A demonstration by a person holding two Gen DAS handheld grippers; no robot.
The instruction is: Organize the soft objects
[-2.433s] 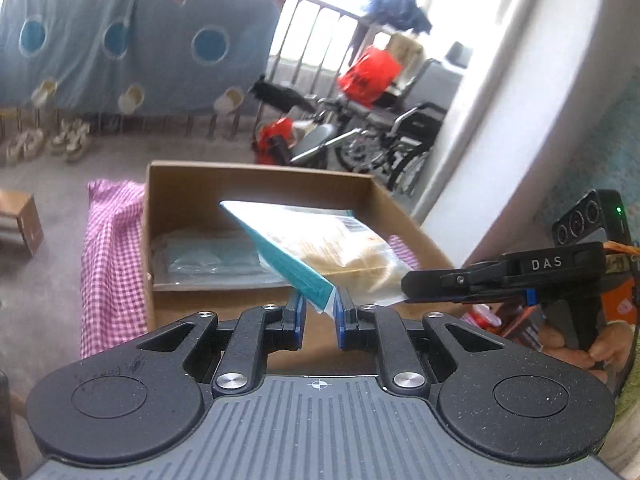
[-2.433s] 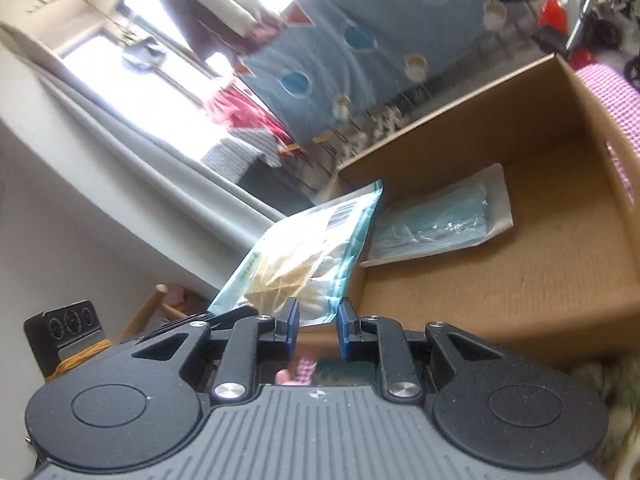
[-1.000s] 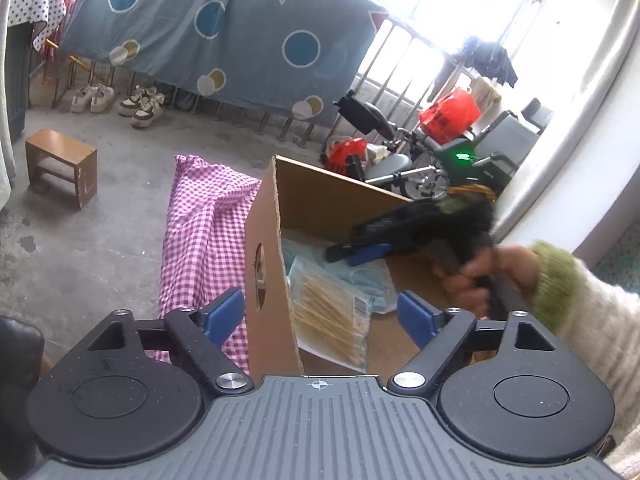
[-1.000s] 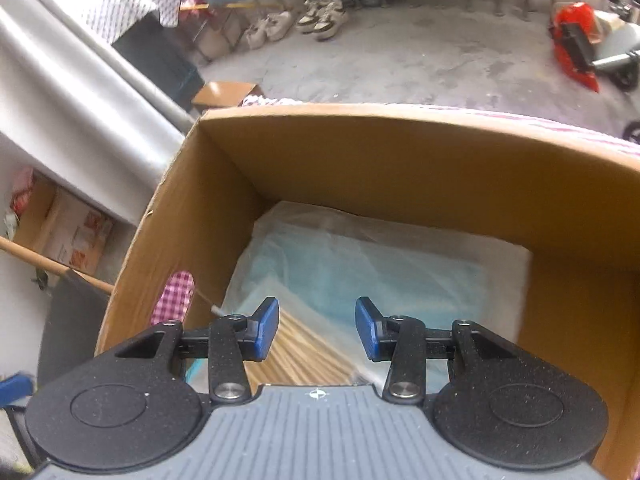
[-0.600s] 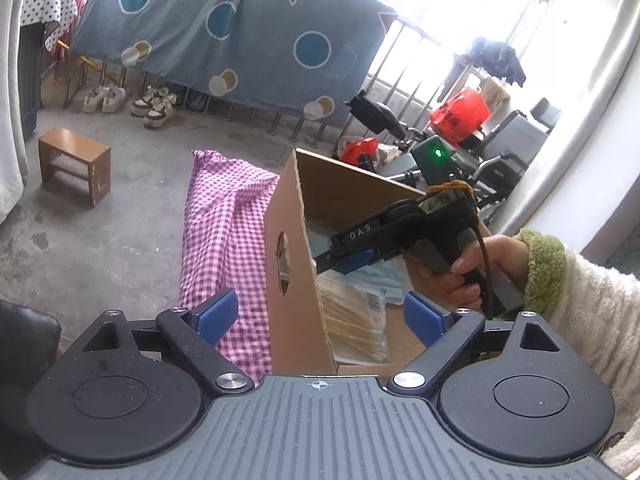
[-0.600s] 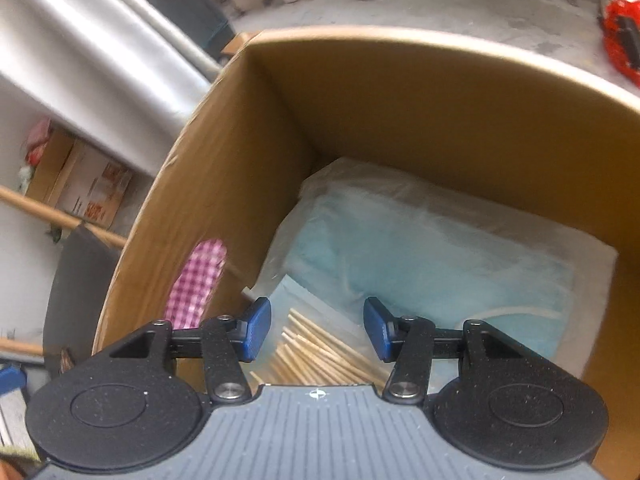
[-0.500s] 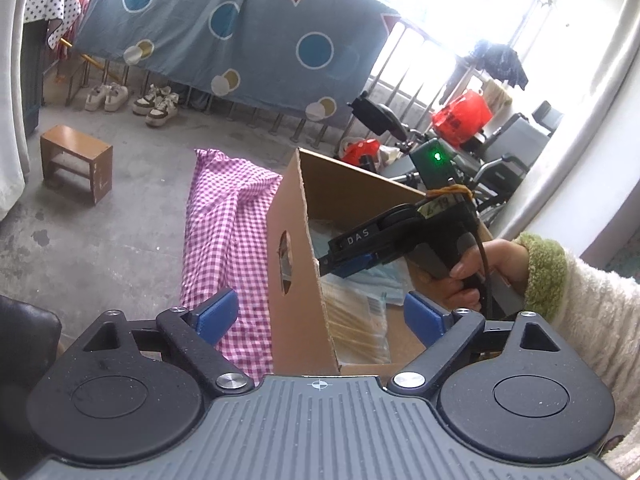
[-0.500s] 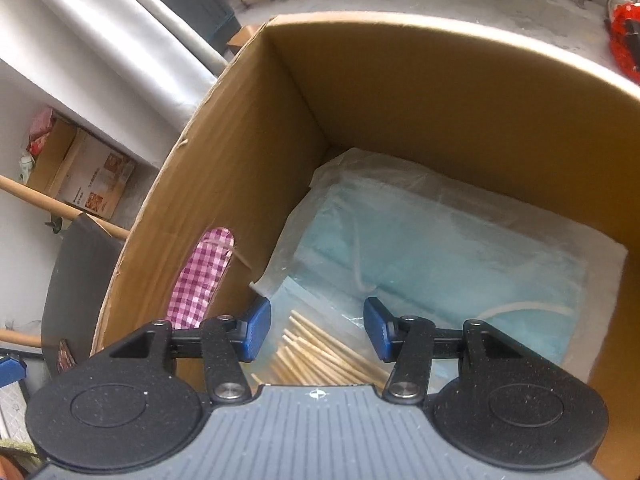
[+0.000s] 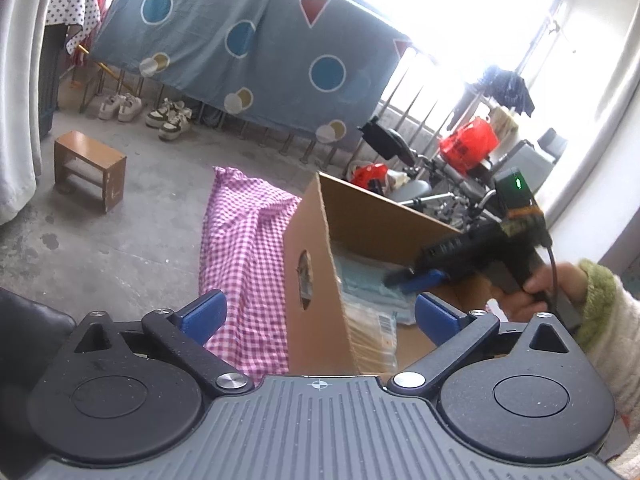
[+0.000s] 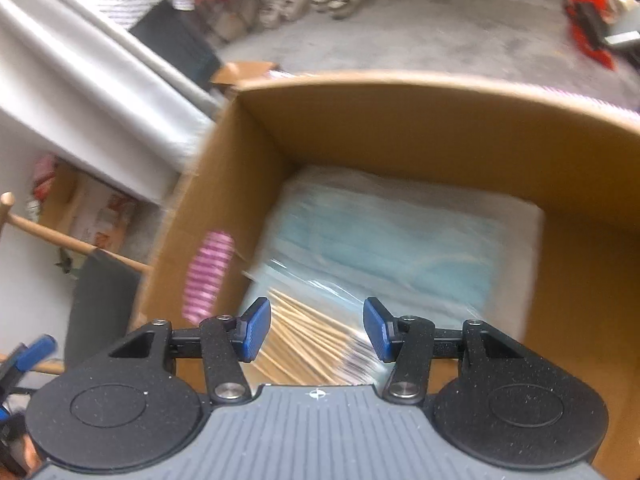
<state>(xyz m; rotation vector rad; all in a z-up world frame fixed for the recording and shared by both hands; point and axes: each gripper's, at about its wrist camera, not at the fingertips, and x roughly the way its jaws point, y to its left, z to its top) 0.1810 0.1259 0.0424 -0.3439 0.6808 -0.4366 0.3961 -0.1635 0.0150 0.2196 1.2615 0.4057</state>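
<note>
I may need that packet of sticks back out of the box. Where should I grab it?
Judging by its pose, take the packet of sticks by its loose near edge, coming straight down from above. It lies flat on the blue packet, close to the box wall.

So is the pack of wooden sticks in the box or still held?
In the cardboard box: the stick pack lies on its floor; right gripper open above it.
</note>
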